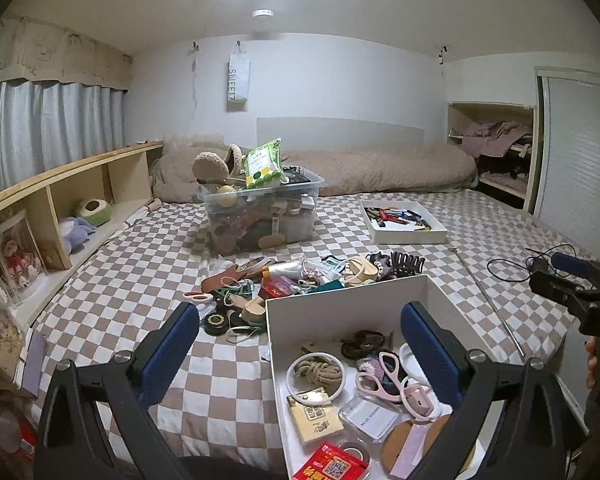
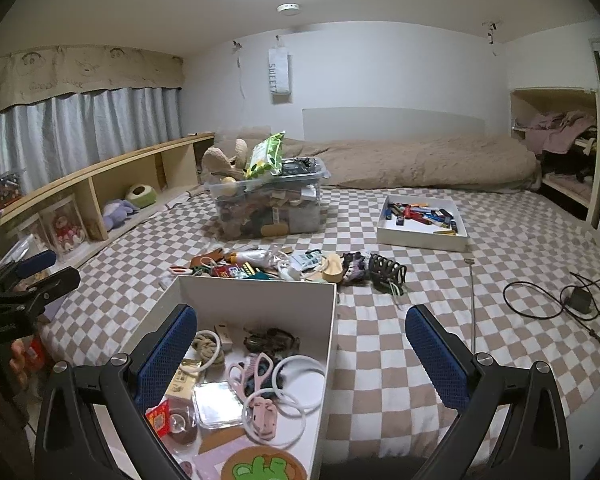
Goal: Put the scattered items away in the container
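Your left claw (image 1: 300,354) is spread wide with nothing between its blue pads; one pad hangs over the checkered bed (image 1: 112,304), the other over the white box (image 1: 340,292) near you. Your right claw (image 2: 300,354) is likewise released and empty, its left pad above the same box, its right pad above bare bedding.

Inside the box you can see pink scissors (image 1: 380,376), a white ring (image 1: 315,376) around a knot of rope, a clear plastic case (image 1: 370,416), a red packet (image 1: 332,464) and a dark hair tie (image 1: 362,344).

Just beyond the box's far wall lies the scattered pile (image 1: 296,280): small scissors with pink handles, a round black tin (image 1: 217,322), a black hair claw clip (image 1: 408,264), a red card and tangled cords.

Farther back stand a clear tub (image 1: 260,216) heaped with things and a shallow white tray (image 1: 404,224) of small coloured items. A black cable (image 2: 556,300) lies on the bed to your right.
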`<move>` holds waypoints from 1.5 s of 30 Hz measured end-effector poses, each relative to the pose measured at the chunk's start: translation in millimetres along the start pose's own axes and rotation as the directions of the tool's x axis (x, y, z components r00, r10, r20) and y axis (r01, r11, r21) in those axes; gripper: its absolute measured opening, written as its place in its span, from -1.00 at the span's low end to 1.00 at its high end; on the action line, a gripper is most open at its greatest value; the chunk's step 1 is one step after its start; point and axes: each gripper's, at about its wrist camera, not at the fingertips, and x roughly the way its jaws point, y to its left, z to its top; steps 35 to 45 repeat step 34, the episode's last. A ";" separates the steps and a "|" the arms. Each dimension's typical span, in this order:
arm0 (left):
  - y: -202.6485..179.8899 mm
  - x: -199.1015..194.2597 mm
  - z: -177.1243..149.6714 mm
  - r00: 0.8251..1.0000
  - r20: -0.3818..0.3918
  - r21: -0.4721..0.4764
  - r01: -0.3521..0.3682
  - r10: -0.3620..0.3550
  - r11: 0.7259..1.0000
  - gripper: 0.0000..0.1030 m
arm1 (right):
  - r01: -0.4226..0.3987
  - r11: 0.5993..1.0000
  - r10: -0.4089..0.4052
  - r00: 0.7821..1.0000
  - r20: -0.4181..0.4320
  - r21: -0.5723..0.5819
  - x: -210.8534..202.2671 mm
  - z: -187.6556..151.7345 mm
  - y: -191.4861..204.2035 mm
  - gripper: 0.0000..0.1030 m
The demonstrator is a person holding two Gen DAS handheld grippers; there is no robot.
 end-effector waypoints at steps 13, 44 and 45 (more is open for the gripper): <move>4.7 5.2 -9.0 0.999 -0.036 -0.005 -0.021 0.021 1.000 0.98 | 0.048 0.998 -0.049 0.999 -0.019 -0.030 4.1 -4.5 2.9 1.00; 3.7 7.1 -12.7 0.999 -0.047 0.006 -0.007 0.008 1.000 0.98 | 0.057 0.998 -0.058 0.998 -0.034 -0.030 6.7 -3.6 2.5 1.00; 3.7 7.1 -12.7 0.999 -0.047 0.006 -0.007 0.008 1.000 0.98 | 0.057 0.998 -0.058 0.998 -0.034 -0.030 6.7 -3.6 2.5 1.00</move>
